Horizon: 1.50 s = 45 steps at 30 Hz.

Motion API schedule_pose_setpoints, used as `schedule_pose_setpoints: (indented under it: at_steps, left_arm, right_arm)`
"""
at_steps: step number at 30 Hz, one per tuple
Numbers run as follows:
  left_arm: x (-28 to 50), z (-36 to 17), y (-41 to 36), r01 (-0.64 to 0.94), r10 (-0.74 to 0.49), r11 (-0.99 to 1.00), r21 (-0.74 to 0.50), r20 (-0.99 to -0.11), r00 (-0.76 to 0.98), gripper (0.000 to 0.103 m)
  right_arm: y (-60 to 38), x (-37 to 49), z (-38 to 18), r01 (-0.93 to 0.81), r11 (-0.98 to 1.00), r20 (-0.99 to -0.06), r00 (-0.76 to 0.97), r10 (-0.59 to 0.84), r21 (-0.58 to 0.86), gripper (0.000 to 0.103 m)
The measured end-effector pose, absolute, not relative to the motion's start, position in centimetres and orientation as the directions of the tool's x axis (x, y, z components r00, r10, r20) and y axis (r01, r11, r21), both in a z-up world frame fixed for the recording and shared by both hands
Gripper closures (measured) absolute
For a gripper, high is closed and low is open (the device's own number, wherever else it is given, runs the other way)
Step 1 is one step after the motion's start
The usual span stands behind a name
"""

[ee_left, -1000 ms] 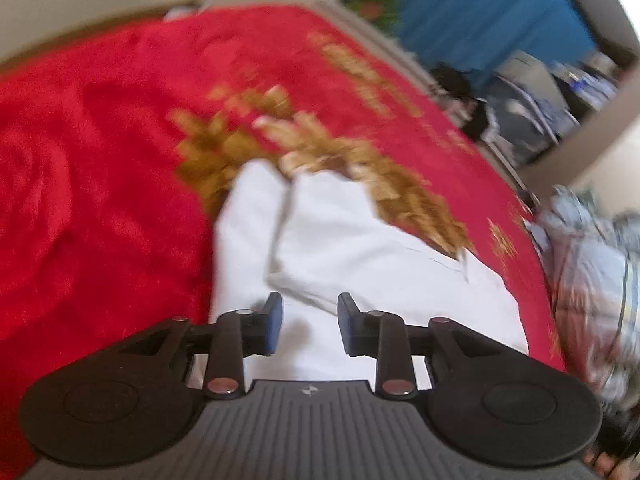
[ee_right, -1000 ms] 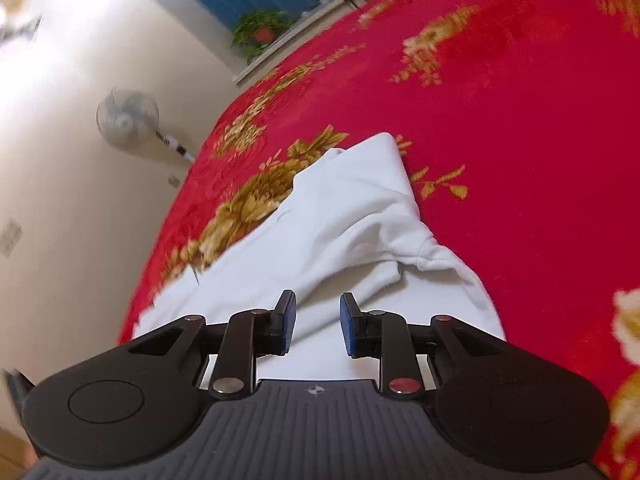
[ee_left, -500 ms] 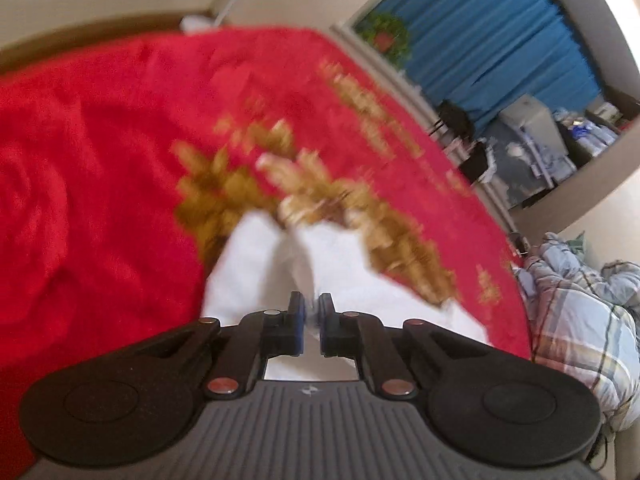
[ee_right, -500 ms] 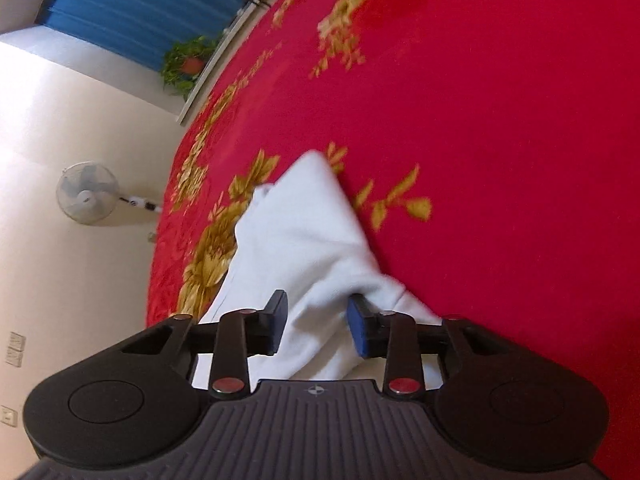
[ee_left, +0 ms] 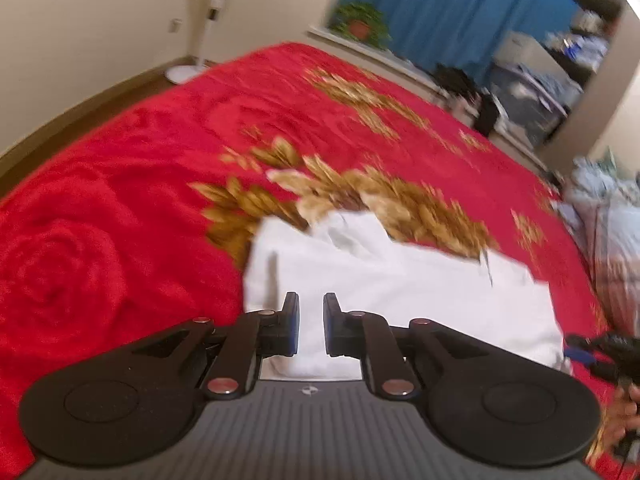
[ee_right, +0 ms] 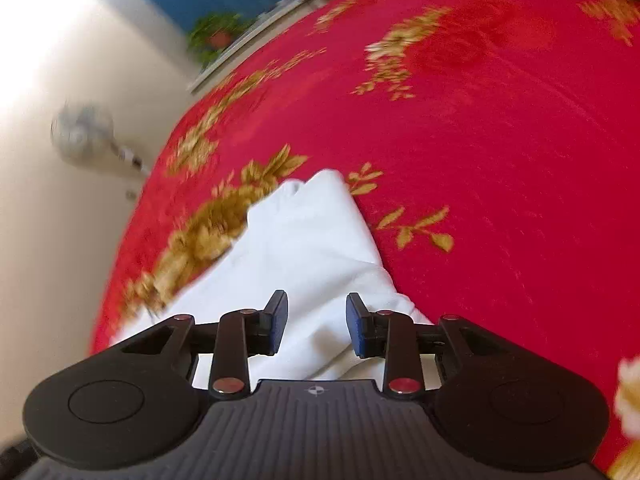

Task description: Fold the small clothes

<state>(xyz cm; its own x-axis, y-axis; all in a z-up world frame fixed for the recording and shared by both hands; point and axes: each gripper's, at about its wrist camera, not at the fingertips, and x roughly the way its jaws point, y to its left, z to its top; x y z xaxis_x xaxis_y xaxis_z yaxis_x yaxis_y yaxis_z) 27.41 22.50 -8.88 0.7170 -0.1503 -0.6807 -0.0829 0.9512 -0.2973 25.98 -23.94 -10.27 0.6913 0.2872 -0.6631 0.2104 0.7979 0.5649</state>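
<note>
1. white garment point(ee_left: 400, 292) sits lower centre of the left wrist view, partly folded, flat on the red blanket point(ee_left: 120, 220) with gold flowers.
2. left gripper point(ee_left: 311, 330) hangs over its near edge, jaws a narrow gap apart and just been opening, nothing pinched between them.
3. right gripper point(ee_right: 316, 328) in its own view is over the same white garment point(ee_right: 312, 248), jaws wider apart, also just been opening, cloth below but not clamped.
4. standing fan point(ee_left: 208, 12) upper left, blue curtain point(ee_left: 460, 8) upper right, potted plant point(ee_left: 360, 26) beside it.
</note>
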Motion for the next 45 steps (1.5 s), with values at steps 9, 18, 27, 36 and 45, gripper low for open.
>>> schedule_pose_setpoints:
  at_steps: [9,18,27,36,45]
  left_arm:
    - [27.5,-10.6,20.3,-0.022,-0.128,0.981,-0.192,-0.730,0.672,0.079]
    - [27.5,-10.7,19.1,-0.006,-0.087,0.993,-0.119,-0.761,0.642,0.074]
    - [17.5,0.0,17.6,0.020,-0.085,0.993,-0.117,-0.588,0.805,0.052]
    - [1.5,1.8,16.8,0.030,-0.073,0.995,-0.098,-0.471,0.879,0.041]
    - [-2.6,-4.9,16.5,-0.035,-0.092,0.984,-0.175,-0.664,0.742,0.042]
  right_arm:
    - [-22.0,26.3,-10.3,0.159,0.919,-0.724,0.668,0.169,0.361,0.070]
    - [-21.5,25.9,-10.3,0.148,0.943,-0.746,0.653,0.135,0.299,0.069]
    - [-20.0,19.7,-3.1,0.079,0.969,-0.696,0.710,0.110,0.233,0.064]
    - [-20.1,6.7,3.7,-0.003,0.989,-0.608,0.788,0.095,0.151,0.055]
    - [-23.6,-2.4,2.1,0.095,0.989,-0.648,0.762,0.000,0.111,0.052]
